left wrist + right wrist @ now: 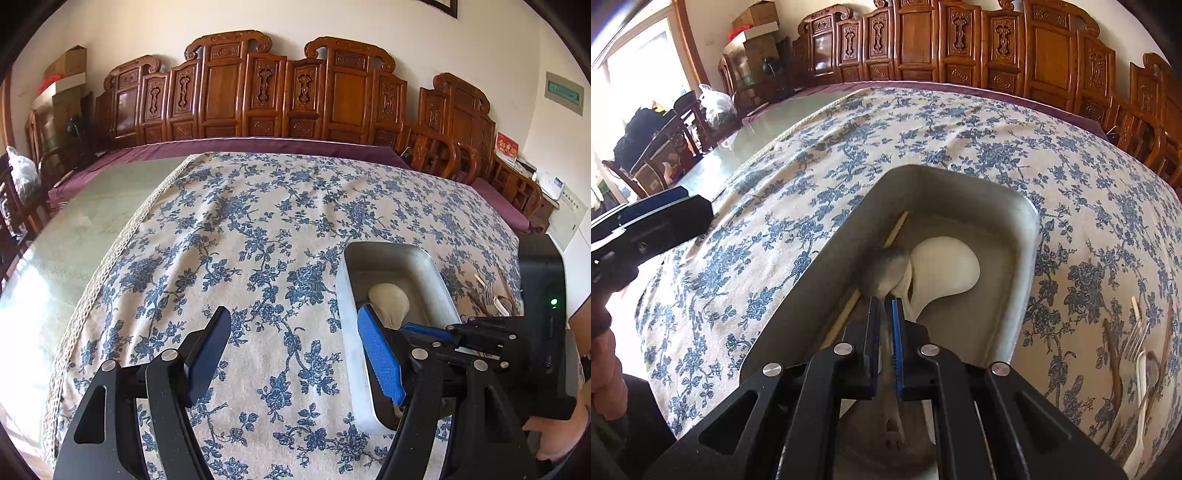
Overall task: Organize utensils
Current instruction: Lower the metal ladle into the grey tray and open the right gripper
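Note:
A metal tray stands on the floral tablecloth; it also shows in the left wrist view. In it lie a white spoon and a wooden chopstick. My right gripper is shut on a metal spoon and holds its bowl over the tray, against the white spoon. My left gripper is open and empty above the cloth, left of the tray, with its right finger over the tray's near rim. My right gripper also shows in the left wrist view.
Loose utensils lie on the cloth right of the tray: a fork, a white spoon, chopsticks. Bare glass tabletop lies left of the cloth. Carved wooden chairs line the far side.

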`<state>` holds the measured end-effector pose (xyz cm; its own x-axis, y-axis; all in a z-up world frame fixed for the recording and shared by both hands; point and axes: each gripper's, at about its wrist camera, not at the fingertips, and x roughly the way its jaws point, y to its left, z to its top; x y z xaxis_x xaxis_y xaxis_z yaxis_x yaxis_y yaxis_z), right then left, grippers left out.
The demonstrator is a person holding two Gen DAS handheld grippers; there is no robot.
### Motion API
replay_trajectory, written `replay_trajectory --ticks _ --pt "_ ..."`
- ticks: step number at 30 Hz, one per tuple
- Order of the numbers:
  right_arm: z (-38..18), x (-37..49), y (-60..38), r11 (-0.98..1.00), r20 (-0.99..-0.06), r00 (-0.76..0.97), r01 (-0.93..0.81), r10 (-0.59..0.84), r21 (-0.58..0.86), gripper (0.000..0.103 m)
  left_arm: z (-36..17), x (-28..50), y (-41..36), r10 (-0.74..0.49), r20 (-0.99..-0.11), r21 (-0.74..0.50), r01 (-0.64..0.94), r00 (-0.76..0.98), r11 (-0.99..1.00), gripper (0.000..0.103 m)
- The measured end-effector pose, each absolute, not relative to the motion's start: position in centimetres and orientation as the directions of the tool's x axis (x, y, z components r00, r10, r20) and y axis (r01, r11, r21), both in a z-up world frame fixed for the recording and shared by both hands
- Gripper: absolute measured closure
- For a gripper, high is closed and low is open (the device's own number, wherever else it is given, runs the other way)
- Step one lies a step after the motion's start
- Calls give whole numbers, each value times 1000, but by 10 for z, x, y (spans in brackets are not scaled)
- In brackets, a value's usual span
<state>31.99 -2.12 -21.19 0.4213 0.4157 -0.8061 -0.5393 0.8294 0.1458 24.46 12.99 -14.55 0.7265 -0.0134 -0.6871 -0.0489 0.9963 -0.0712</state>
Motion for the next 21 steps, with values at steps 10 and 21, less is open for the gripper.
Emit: replay_trajectory --ticks 10,21 --pt "-169 298 -79 826 -744 489 -545 455 146 95 -144 246 101 -49 -682 -74 -3 729 997 35" --pt "-157 278 -204 909 -751 588 -414 299 38 95 -137 238 43 -157 -661 -100 122 734 988 35"
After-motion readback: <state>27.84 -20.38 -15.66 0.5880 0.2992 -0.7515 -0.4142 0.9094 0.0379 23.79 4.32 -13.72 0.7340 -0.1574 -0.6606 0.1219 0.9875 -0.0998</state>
